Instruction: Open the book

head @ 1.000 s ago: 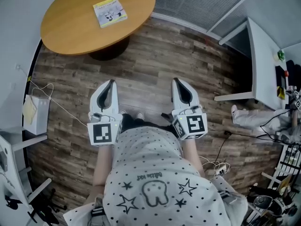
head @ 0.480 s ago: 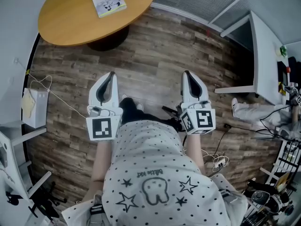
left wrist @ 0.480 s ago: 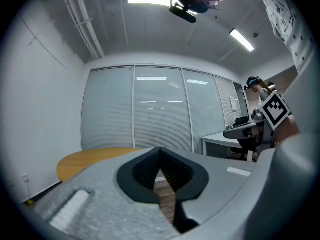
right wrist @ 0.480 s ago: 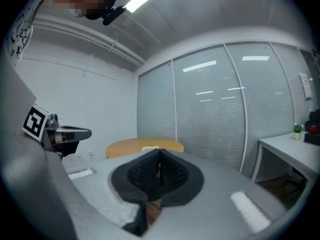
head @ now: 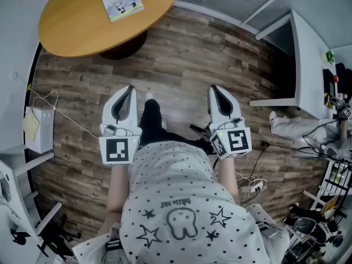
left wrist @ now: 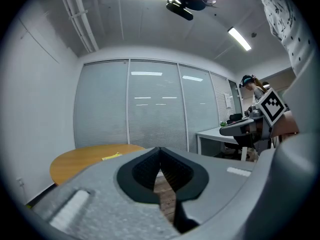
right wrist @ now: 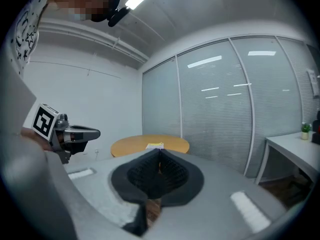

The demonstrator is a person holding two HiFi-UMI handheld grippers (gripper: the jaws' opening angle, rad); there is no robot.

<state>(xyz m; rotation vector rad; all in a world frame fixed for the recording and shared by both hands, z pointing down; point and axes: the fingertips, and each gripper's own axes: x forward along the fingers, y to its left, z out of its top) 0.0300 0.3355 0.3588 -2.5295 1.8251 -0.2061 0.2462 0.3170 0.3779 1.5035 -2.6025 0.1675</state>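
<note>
1. I see the book (head: 122, 2) lying closed and flat on the round wooden tabletop (head: 77, 29), at the upper left of the head view. Nothing is touching it.
2. In the right gripper view the book (right wrist: 155, 146) shows just above the jaw tips, far off on the tabletop (right wrist: 130, 146). In the left gripper view it is only a yellow sliver (left wrist: 112, 156) to the left of the jaws.
3. My left gripper (head: 130, 88) is well short of the tabletop, over the plank floor (head: 187, 54). Its own view (left wrist: 160, 149) shows the jaws closed tip to tip with nothing between them.
4. My right gripper (head: 214, 88) sits alongside it, pointing the same way. Its jaws (right wrist: 160, 152) are also closed together and empty.
5. A dark trouser leg and shoe (head: 149, 110) show between the two grippers, with the spotted shirt (head: 181, 202) below.
6. Further out, a white desk (head: 308, 65) stands at the right and a paper bag (head: 39, 130) at the left wall.
</note>
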